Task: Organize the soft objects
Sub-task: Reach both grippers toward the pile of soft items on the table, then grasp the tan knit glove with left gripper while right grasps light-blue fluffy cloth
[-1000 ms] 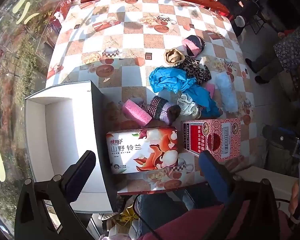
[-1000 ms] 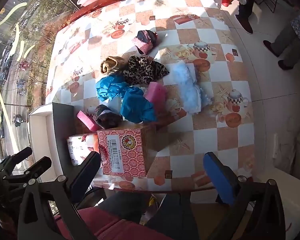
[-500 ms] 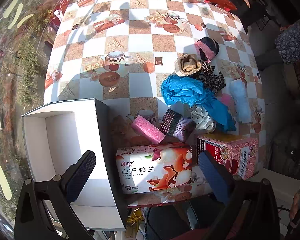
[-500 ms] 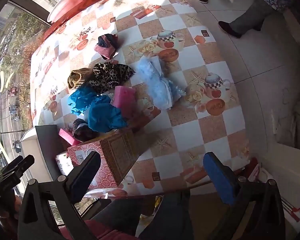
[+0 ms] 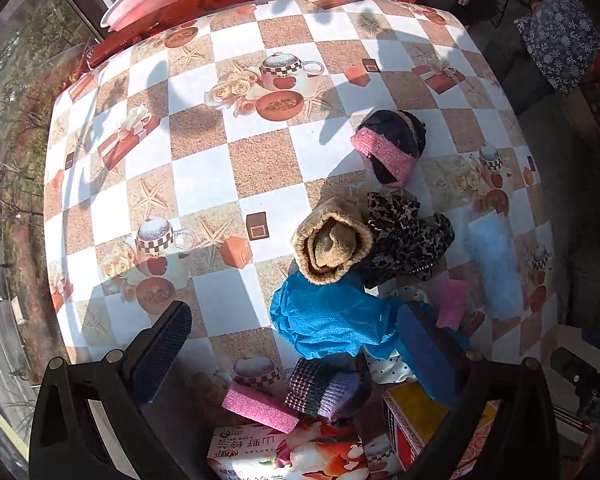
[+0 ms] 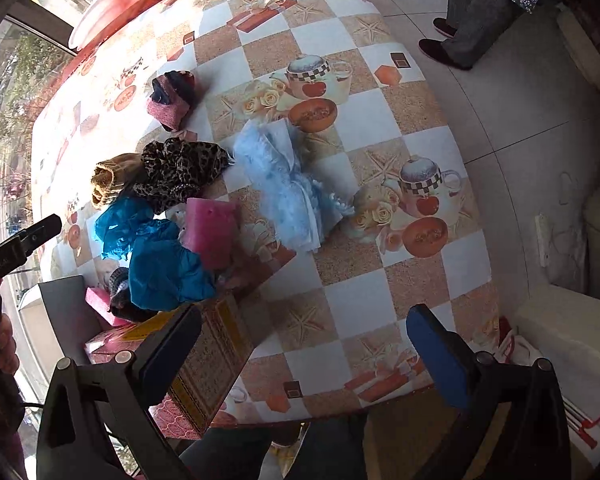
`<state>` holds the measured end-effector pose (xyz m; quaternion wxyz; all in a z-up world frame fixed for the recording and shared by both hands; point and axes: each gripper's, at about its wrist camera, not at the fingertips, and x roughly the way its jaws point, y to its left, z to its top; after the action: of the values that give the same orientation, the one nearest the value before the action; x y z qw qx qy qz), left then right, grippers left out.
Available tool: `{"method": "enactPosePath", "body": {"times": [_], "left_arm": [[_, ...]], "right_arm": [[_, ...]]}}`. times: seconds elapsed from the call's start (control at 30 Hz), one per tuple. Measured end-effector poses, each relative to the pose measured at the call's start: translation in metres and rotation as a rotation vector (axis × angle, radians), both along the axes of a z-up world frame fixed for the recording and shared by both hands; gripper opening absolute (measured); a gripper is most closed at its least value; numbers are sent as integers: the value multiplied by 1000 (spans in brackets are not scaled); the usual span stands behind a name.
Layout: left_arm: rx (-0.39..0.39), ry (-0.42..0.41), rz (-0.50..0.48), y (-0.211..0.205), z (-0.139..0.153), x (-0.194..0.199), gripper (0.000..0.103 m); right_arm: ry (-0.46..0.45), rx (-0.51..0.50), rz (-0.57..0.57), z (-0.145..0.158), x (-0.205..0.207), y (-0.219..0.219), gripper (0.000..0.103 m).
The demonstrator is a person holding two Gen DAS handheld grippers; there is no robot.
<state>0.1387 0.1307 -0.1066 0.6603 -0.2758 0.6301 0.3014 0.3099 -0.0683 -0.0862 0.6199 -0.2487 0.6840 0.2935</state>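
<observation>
Left hand-held gripper [image 5: 290,346]: spread wide, nothing between the pads, poised above the near part of the worktop [image 5: 204,176]. Right hand-held gripper [image 6: 304,344]: likewise wide apart and empty, over the near worktop edge.

Soft objects clustered right of centre on the checked cloth:
- tan fleece roll [image 5: 332,240], touching the leopard-print cloth [image 5: 406,246] beside it;
- crumpled blue fabric [image 5: 328,318], just below the tan roll, overlapping it;
- black hat with pink band [image 5: 392,146], apart, farther back;
- pale blue fluffy piece [image 6: 288,184], right of the cluster;
- pink sponge [image 6: 212,226], against the blue fabric;
- knitted purple-striped item [image 5: 324,390] and pink foam block [image 5: 258,408], at the near edge.

Tissue pack [image 5: 284,454] and red carton [image 6: 204,368] at the near edge, side by side.
</observation>
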Motion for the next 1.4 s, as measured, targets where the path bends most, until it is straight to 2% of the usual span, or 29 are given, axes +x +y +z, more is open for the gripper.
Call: {"method": "enactPosePath", "body": {"times": [0.23,0.37,0.4,0.53,0.57,0.6,0.67,0.73,0.83,0.93,1.0,1.03,1.07,1.1,1.13,1.3,1.4], "left_arm": [[-11,17,-3,18,-36,28,103],[-3,59,12,28,-53,35,103],[-2,64,18,30,-56,36,100],[-29,81,18,33,-68,40,81],[-33,92,9,33,-71,41,79],[-31,105,1,33,-74,42,77],[-35,106,-3,34,-77,45,66],[-53,94,1,36,-78,48,45],[-46,76,4,37,-76,49,28],[5,73,2,42,-62,39,23],[54,51,7,44,-49,38,22],[75,35,11,45,-42,36,22],[93,24,14,47,-35,35,21],[110,16,19,48,-29,33,21],[126,10,24,49,-23,31,21],[221,10,26,38,16,13,21],[215,1,30,23,34,3,21]], "right_arm": [[-5,-61,30,-63,22,43,103],[-37,-88,67,-95,27,62,103],[-44,-84,76,-102,27,65,103],[-64,-119,121,-128,24,74,103],[-57,-125,126,-135,24,74,103],[-31,-99,110,-138,25,72,103],[-16,-68,63,-140,29,66,103],[-32,-59,58,-142,28,64,103],[-23,-76,93,-139,28,62,103],[-20,-95,109,-136,19,58,103],[-46,-70,96,-129,15,56,92],[-62,-53,100,-123,13,54,78],[-78,-30,115,-116,12,56,51],[-81,-22,133,-111,10,57,33],[-69,-11,132,-108,9,55,29],[-33,105,61,-65,12,33,29],[-26,151,61,-34,10,19,29]]}}
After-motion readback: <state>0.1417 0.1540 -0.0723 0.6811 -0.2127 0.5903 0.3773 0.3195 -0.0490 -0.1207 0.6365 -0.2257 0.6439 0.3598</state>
